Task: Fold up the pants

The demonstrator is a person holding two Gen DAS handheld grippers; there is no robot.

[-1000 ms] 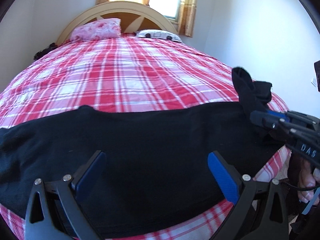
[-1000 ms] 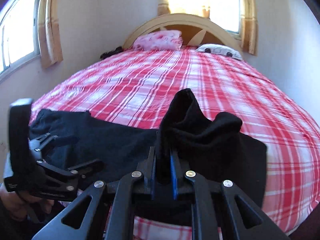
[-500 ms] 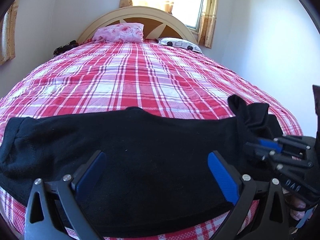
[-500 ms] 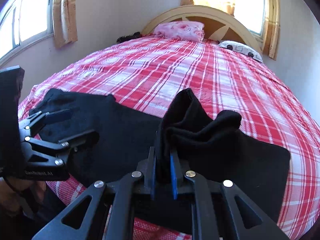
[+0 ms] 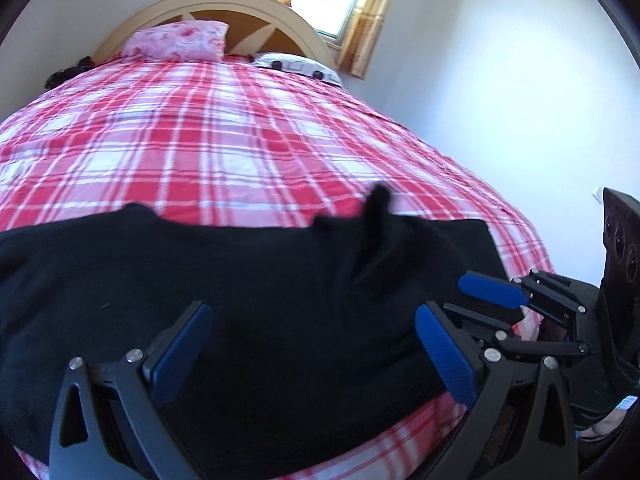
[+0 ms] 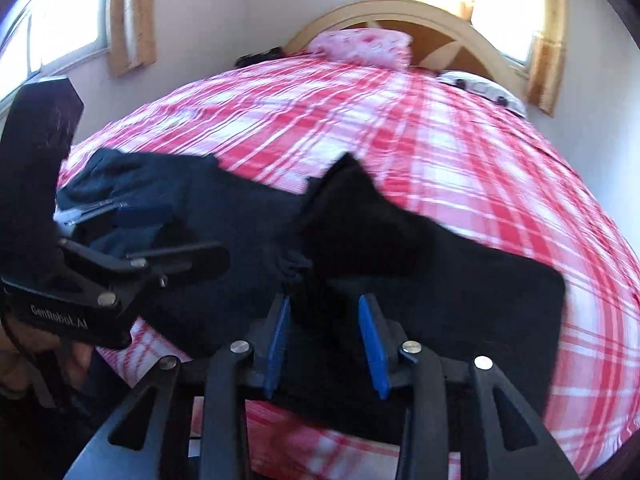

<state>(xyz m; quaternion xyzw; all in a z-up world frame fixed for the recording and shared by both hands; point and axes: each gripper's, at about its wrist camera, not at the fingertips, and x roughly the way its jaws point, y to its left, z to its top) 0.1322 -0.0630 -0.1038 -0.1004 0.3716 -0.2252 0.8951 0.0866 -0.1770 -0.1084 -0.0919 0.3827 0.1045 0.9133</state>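
Note:
Black pants lie across the near end of a bed with a red and white plaid cover. A raised tuft of the cloth stands near their right part. My left gripper is open and empty, just above the pants. My right gripper is open, its blue pads on either side of the pants' near edge, not gripping; the pants spread beyond it with a peak of cloth. The right gripper shows in the left wrist view and the left gripper in the right wrist view.
A pink pillow and a white patterned pillow lie at the cream headboard. Curtained windows stand behind the bed and on the left wall. A white wall runs along the right side.
My right gripper has opened and let go of the bunched cloth it was pinching; the cloth has dropped lower onto the pants. The left gripper stayed open and shifted slightly.

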